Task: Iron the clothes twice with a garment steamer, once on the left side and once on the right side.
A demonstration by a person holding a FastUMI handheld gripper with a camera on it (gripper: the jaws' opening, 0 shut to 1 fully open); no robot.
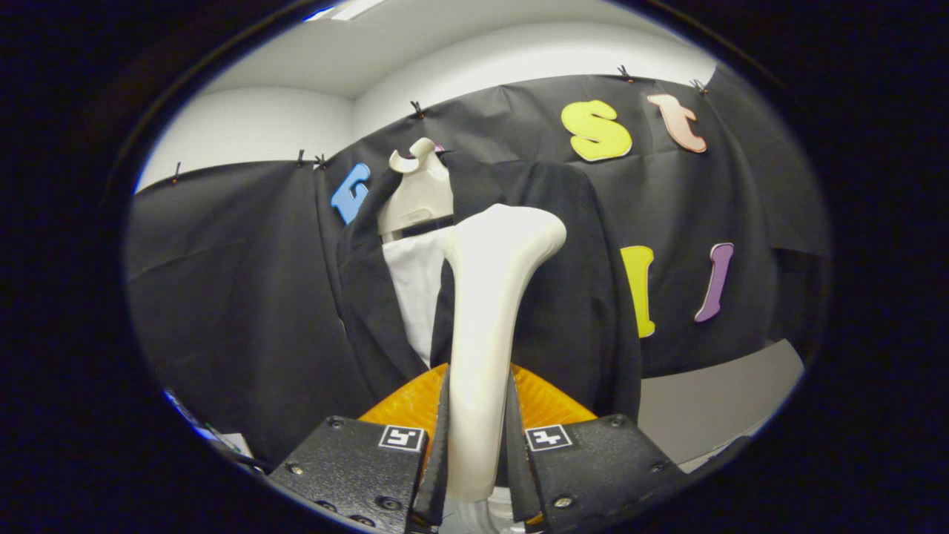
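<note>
- Cream plastic garment steamer [485, 334] stands upright, its handle clamped between both fingers of the claw [478, 452].
- Square coded markers sit atop each finger; no readable writing.
- Steamer head meets the dark jacket [571, 297] hung on a pale mannequin [417, 196] just beyond.
</note>
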